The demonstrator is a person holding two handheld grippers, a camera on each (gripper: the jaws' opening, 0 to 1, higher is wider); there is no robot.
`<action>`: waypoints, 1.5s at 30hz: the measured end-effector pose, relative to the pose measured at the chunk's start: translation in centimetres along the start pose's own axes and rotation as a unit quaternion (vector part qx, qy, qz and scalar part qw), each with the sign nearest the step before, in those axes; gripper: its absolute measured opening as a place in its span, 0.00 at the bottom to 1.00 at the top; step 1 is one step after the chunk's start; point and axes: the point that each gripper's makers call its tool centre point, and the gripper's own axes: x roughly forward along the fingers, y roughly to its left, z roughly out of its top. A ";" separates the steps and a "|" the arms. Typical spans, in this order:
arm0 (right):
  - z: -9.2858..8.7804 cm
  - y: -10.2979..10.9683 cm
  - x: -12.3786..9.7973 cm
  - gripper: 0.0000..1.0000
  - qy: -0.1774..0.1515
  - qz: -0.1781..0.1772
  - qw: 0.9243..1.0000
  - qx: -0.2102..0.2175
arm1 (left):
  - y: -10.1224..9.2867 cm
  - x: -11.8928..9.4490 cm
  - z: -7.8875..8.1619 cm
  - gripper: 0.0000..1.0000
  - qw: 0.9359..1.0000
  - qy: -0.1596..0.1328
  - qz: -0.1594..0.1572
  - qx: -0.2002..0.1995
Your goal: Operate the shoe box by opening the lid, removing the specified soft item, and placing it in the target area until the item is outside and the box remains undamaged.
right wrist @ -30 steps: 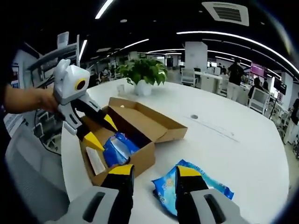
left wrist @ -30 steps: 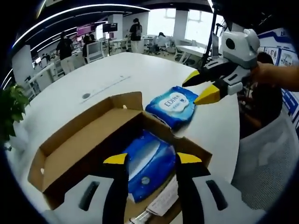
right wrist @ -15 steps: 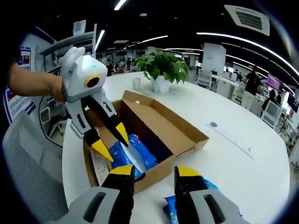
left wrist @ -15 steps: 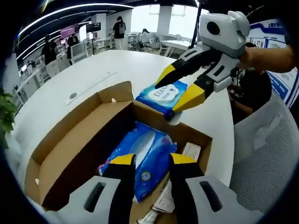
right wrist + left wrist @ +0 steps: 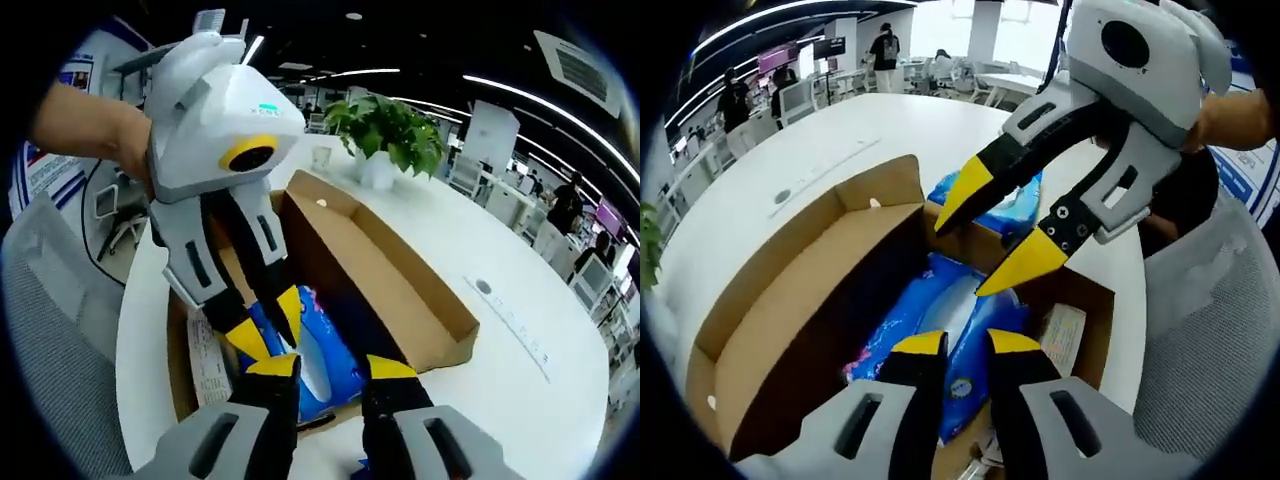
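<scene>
My left gripper hangs low in the left gripper view, jaws a narrow gap apart and clamped on nothing, aimed down at the blue soft pack lying inside the shoe box, whose lid stands folded back so I can reach in. My right gripper comes in from the upper right with jaws spread wide over the same pack, I judge to help lift it without tearing the cardboard. A second blue pack lies on the white desk beyond the box. A paper slip sits inside the box; its print is too small to read.
</scene>
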 end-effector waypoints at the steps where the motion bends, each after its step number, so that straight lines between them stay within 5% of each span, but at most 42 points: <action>1: -0.1 0.1 0.2 0.17 0.003 0.001 1.000 -0.002 | -0.1 0.0 -0.1 0.09 1.000 0.002 -0.002 0.000; 7: -0.5 0.0 1.7 0.11 0.029 0.000 1.000 -0.004 | -0.5 0.2 -0.6 0.00 1.000 0.009 -0.012 0.001; 18: -1.0 0.0 3.1 0.00 0.055 -0.003 0.998 -0.016 | -0.9 -0.4 -0.4 0.00 1.000 -0.002 -0.015 0.003; 45: 6.3 -1.6 -0.8 0.00 -0.029 -0.045 0.998 -0.033 | -1.1 -6.6 3.9 0.00 0.997 -0.066 0.024 0.008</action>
